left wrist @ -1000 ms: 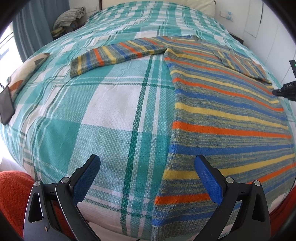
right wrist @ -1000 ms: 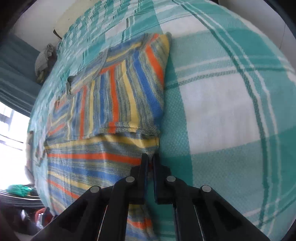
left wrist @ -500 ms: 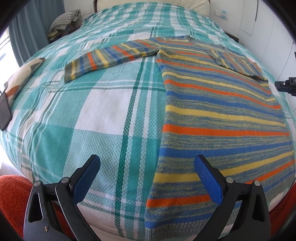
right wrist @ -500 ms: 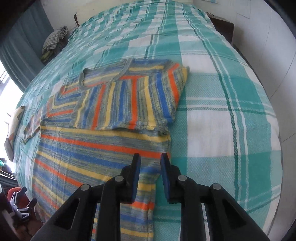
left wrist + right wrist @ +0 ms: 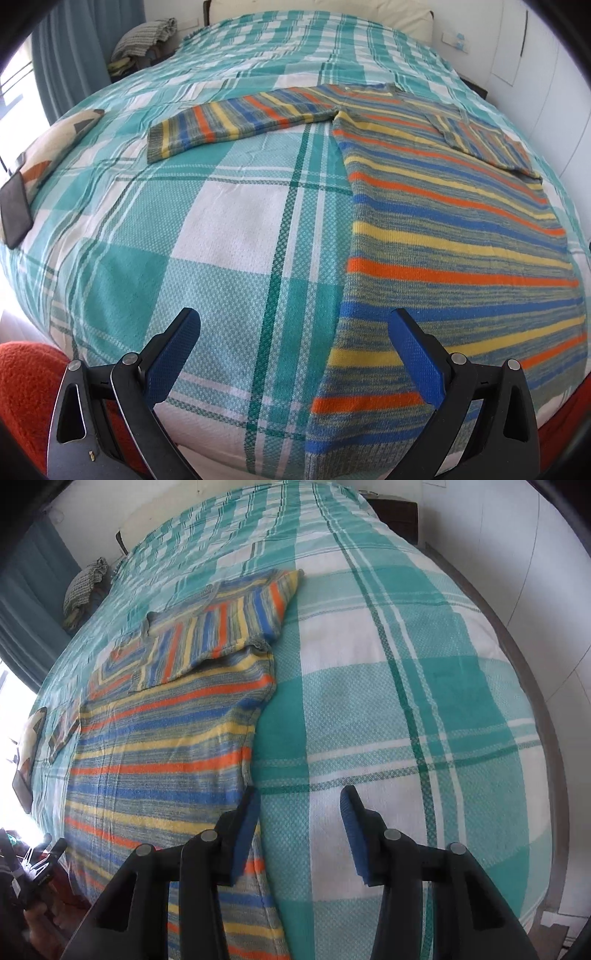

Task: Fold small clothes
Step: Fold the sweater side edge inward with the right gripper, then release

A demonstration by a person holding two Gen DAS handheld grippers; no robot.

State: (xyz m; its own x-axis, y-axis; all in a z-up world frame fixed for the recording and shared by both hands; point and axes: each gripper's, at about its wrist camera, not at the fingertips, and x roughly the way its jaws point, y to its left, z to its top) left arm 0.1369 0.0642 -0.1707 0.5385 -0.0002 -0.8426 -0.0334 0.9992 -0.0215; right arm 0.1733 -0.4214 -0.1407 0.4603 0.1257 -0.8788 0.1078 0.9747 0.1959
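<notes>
A striped knit sweater [image 5: 454,236] in blue, orange, yellow and grey lies flat on the bed. Its left sleeve [image 5: 236,122] stretches out sideways. Its right sleeve [image 5: 214,635] is folded over the chest. My left gripper [image 5: 295,350] is open and empty above the bed's near edge, its right finger over the sweater's hem. My right gripper [image 5: 299,823] is open and empty just beside the sweater's right side edge [image 5: 255,720].
The bed has a teal and white plaid cover [image 5: 207,236]. A patterned cushion [image 5: 48,155] and a dark flat object [image 5: 14,210] lie at the left edge. A pile of cloth [image 5: 144,37] sits beyond the bed. An orange fuzzy fabric [image 5: 26,387] lies below left.
My right gripper has opened, letting go of the sweater's side, and has pulled back towards the hem. The left gripper has stayed open, shifting its view slightly.
</notes>
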